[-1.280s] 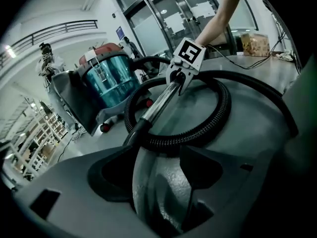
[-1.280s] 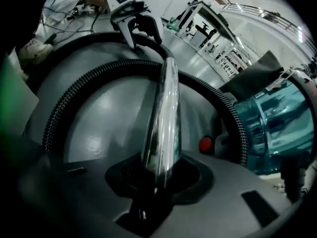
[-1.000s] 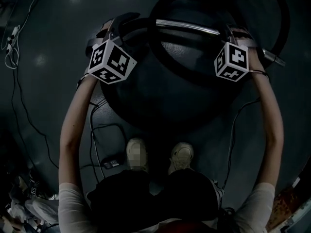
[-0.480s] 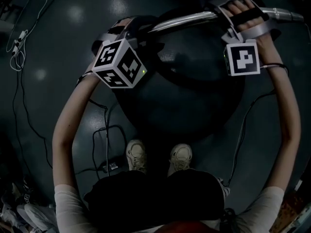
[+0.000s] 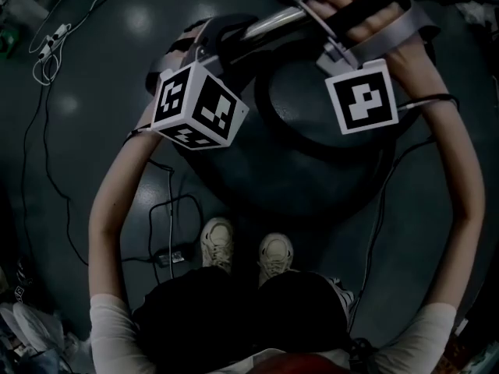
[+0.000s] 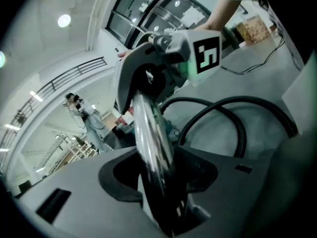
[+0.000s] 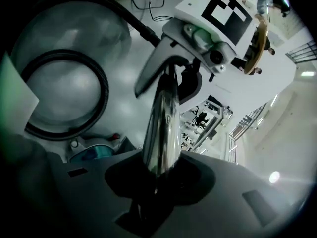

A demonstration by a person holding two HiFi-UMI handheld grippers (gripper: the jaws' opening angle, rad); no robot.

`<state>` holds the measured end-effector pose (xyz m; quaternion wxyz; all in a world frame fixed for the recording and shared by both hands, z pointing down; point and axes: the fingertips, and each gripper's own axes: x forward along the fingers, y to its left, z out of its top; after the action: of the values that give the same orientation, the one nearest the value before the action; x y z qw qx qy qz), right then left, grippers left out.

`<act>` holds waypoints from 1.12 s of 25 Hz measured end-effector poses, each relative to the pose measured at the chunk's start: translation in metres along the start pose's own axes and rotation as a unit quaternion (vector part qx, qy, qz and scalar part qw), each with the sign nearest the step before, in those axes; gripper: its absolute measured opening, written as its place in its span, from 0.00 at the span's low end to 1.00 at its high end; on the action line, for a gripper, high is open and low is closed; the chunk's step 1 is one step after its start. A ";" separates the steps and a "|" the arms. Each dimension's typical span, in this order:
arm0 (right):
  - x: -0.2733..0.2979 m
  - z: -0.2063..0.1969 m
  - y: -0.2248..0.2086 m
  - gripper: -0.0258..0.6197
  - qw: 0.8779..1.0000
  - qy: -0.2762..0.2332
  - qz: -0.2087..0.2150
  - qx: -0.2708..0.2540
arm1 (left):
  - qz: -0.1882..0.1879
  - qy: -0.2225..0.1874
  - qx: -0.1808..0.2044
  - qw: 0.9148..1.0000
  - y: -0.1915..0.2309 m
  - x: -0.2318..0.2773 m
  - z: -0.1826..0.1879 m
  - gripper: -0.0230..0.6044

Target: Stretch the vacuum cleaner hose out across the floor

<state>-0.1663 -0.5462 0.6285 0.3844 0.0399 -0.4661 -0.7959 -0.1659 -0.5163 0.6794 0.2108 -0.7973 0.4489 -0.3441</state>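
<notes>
Up front | shiny chrome vacuum tube [image 5: 273, 26] raised | right gripper [image 7: 158, 182] clamps it, left gripper [image 6: 161, 192] closing round it | stretch starting

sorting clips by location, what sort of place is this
Likely a big indoor hall or lab, not a home: a railed upper gallery, metal racks behind, and cables trailing over a smooth dark floor.

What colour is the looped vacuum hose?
Black. The hose shows best in the right gripper view.
</notes>
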 end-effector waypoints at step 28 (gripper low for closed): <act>0.005 -0.002 0.019 0.33 0.976 0.064 -0.106 0.178 | 0.128 0.224 -0.210 0.943 0.032 -0.084 -0.250 0.27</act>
<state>-0.1581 -0.5563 0.6430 0.3133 0.2080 -0.5677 -0.7323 -0.3987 -0.4670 0.7972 -0.0253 -0.6616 0.6451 -0.3814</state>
